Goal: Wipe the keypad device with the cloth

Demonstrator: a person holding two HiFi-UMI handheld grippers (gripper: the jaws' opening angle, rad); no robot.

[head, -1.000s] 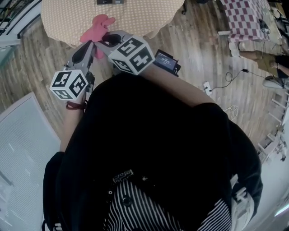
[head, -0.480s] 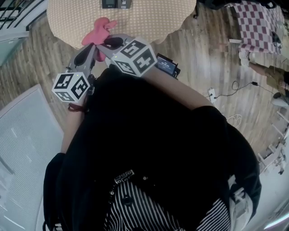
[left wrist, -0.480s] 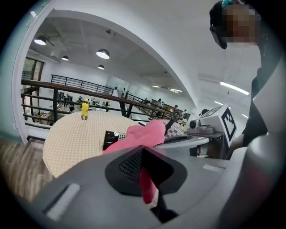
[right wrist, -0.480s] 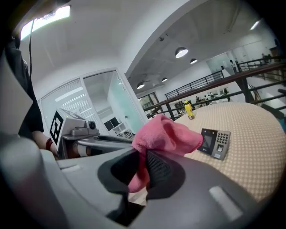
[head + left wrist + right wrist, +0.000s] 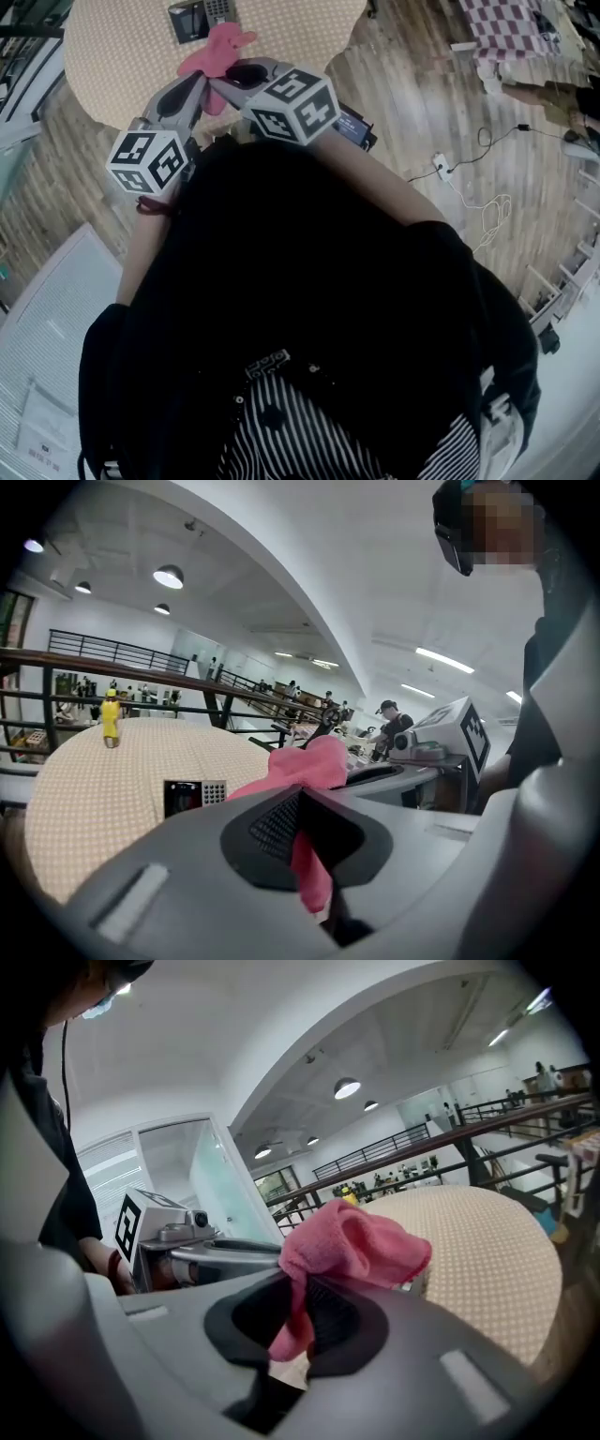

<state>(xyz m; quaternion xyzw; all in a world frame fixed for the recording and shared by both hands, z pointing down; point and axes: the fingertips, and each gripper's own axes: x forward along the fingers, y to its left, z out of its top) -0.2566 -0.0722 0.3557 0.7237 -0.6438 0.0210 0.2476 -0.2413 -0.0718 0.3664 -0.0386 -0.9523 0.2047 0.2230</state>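
A round beige-clothed table [image 5: 103, 66] is being shown on a plank floor [image 5: 412, 84]; ceiling lamps [image 5: 170, 576] are being lit above a far railing [image 5: 112, 653], possibly a mezzanine's.

Overhead, plus two close views (shared cloth [image 5: 217, 52])

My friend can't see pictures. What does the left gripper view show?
The left hand-held gripper pinches a pink cloth between its jaws. Beyond it, a keypad device lies on a round dotted table.

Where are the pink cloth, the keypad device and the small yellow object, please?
pink cloth [image 5: 220, 47]: head view, its bunched middle.
keypad device [image 5: 192, 797]: left gripper view, its front face.
small yellow object [image 5: 111, 721]: left gripper view, its body.
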